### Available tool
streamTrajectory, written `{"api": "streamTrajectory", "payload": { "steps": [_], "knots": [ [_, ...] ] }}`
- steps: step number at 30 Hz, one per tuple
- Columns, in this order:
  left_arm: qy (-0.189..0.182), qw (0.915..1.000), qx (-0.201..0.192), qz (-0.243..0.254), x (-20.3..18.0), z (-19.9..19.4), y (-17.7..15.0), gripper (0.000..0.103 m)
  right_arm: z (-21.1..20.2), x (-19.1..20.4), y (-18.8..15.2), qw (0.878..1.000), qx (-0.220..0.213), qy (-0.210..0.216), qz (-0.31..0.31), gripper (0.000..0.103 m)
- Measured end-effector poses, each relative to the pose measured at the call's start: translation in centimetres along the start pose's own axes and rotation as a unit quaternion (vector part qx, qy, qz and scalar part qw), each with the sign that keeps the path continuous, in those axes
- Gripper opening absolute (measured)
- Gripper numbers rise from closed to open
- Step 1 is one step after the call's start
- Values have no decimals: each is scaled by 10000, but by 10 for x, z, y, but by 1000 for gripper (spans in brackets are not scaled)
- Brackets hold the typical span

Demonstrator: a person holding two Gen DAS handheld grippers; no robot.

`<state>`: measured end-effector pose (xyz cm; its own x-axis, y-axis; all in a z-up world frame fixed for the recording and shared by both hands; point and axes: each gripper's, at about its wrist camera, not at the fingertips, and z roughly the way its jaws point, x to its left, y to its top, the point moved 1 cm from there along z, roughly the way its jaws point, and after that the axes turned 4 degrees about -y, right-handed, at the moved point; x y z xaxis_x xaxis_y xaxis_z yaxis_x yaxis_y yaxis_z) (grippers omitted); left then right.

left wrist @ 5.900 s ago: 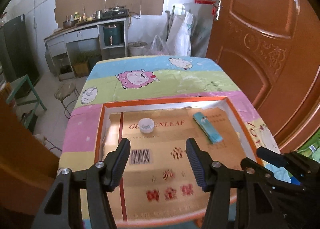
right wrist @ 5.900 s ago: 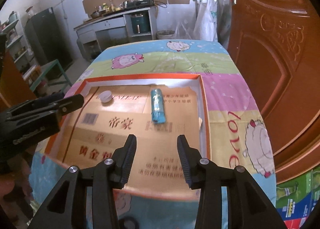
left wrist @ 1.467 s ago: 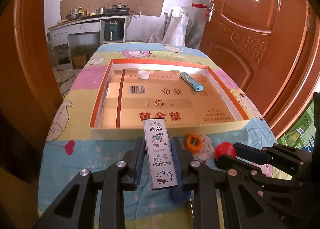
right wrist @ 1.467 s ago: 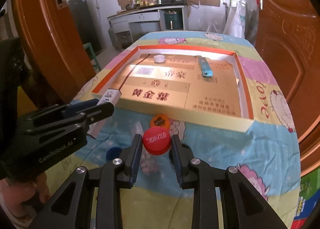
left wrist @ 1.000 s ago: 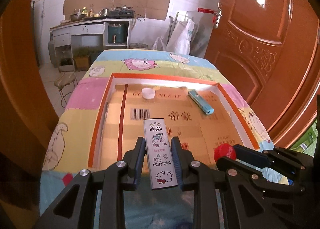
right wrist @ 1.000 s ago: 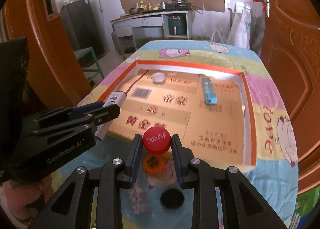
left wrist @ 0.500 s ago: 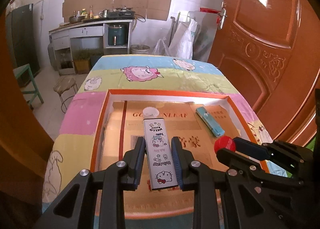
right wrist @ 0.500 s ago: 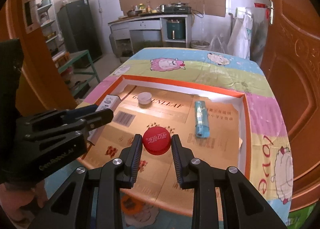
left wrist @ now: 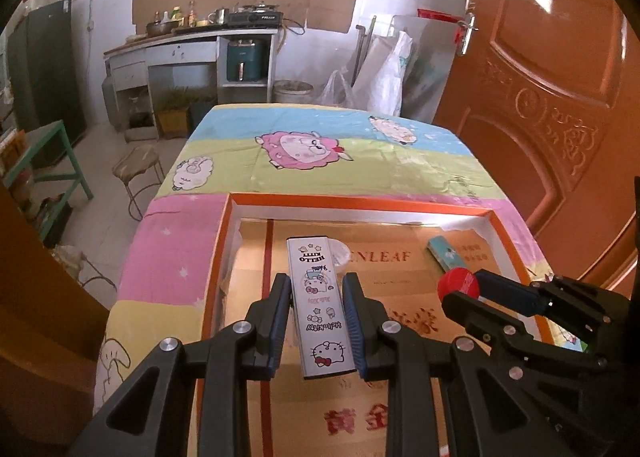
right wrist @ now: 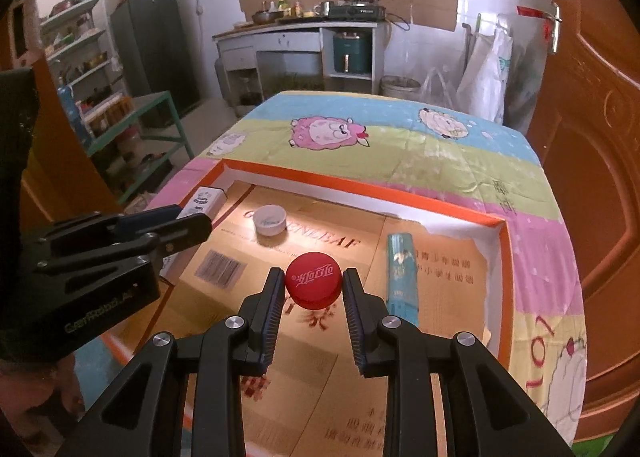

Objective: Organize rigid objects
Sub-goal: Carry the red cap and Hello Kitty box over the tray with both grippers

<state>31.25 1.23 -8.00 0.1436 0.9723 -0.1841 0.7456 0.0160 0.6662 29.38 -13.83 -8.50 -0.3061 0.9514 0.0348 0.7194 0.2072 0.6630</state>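
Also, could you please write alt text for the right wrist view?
The right gripper clamps a round red plastic bottle cap above an orange-rimmed cardboard tray holding a small white cap and a slim blue lighter.

both grippers went from empty to loaded: left gripper [left wrist: 316, 311] gripped the hello kitty case [left wrist: 320, 301], right gripper [right wrist: 314, 289] the red cap [right wrist: 314, 284], carried over the tray [right wrist: 360, 187].

White cap [left wrist: 338, 253] mostly hidden behind Hello Kitty box [left wrist: 320, 299] in left wrist view. Blue lighter [left wrist: 443, 259] near end covered by red cap [left wrist: 458, 284]. Tray [left wrist: 360, 204] near edge cut off at 6 o'clock. Countertop bottles [right wrist: 288, 3] too small to identify.
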Motion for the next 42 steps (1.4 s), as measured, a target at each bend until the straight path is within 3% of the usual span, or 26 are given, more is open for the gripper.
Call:
{"api": "streamTrajectory", "payload": {
  "steps": [14, 42],
  "knots": [
    [161, 9993, 303, -111, 19, 31, 11, 28, 41, -7, 25, 9998, 218, -26, -21, 31],
    [168, 9973, 707, -101, 23, 60, 9, 28, 77, -8, 23, 9975, 706, -19, 37, 31]
  ]
}}
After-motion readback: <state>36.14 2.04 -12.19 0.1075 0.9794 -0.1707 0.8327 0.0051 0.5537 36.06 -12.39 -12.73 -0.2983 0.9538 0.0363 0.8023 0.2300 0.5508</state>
